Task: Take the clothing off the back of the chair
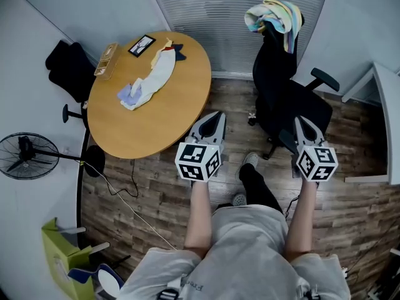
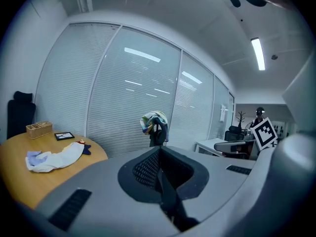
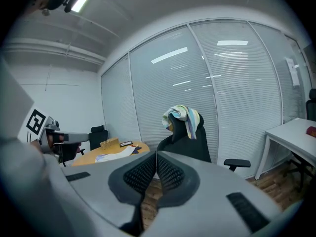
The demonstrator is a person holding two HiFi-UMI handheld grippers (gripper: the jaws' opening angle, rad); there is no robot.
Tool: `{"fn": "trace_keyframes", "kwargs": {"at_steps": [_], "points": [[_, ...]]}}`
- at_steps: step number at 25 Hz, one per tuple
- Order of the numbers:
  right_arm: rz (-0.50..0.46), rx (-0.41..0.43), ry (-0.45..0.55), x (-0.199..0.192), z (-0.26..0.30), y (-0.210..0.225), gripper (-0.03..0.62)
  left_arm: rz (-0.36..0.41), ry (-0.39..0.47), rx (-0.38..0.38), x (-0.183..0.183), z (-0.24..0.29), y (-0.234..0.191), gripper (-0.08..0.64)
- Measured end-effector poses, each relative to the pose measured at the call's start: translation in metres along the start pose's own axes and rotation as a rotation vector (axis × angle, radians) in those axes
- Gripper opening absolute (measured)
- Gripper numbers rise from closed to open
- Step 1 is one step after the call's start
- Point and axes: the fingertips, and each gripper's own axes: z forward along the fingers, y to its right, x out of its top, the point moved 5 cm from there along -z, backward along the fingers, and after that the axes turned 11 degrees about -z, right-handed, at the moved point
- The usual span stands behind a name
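- Left tongs point(image 1: 217, 115): clenched, pads pressed flat together with nothing between them. I hold them above the wood floor point(image 1: 156, 186), just off the edge of the round bench point(image 1: 181, 108).
- Right tongs point(image 1: 299, 120): likewise clenched and empty. In the head view their tip lies over the near edge of the chair point(image 1: 281, 86) seat.
- Chair: a black office chair with armrests. It stands between the round bench and a white desk point(image 1: 384, 105) at the right edge.
- Clothing point(image 1: 273, 14): a bundle in pale yellow, blue and white, draped over the top of the chair's back. It is well apart from both tongs, and neither touches it.
- Round bench: it carries a white cloth point(image 1: 153, 80) lying flat, a framed picture point(image 1: 142, 45) and a small wooden box point(image 1: 106, 59) near the far rim.
- Periphery: a second black chair point(image 1: 69, 67) stands behind the bench, and a floor fan point(image 1: 28, 155) stands by the left wall.
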Motion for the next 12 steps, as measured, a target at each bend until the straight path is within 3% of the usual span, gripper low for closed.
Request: {"fn": "trace_keyframes", "kwargs": {"at_steps": [12], "points": [[0.063, 0.007, 0.072, 0.044, 0.105, 0.048, 0.023, 0.082, -0.03, -0.042, 0.061, 0.108, -0.027, 0.028]]}}
